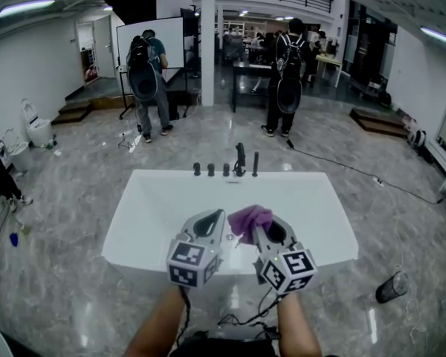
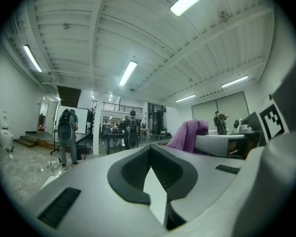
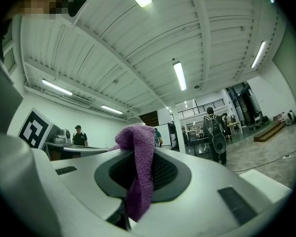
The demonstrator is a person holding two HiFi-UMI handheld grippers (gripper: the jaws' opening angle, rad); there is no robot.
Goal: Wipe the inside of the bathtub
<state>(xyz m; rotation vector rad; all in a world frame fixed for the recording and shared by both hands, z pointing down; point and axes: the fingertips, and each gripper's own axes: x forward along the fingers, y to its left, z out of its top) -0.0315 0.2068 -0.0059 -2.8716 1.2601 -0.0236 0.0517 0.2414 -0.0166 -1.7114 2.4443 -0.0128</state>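
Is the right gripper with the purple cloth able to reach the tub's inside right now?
Probably yes: the right gripper, shut on the purple cloth, hangs over the open bathtub, and nothing shows between them.

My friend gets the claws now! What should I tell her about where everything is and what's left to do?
Left claw: shut and empty, held over the near side of the tub.
Right claw: shut on the purple cloth, right beside the left one.
Done: the cloth is gripped and ready.
Left: the cloth does not seem to touch the tub yet, so probably lower it in and wipe the whole inside.
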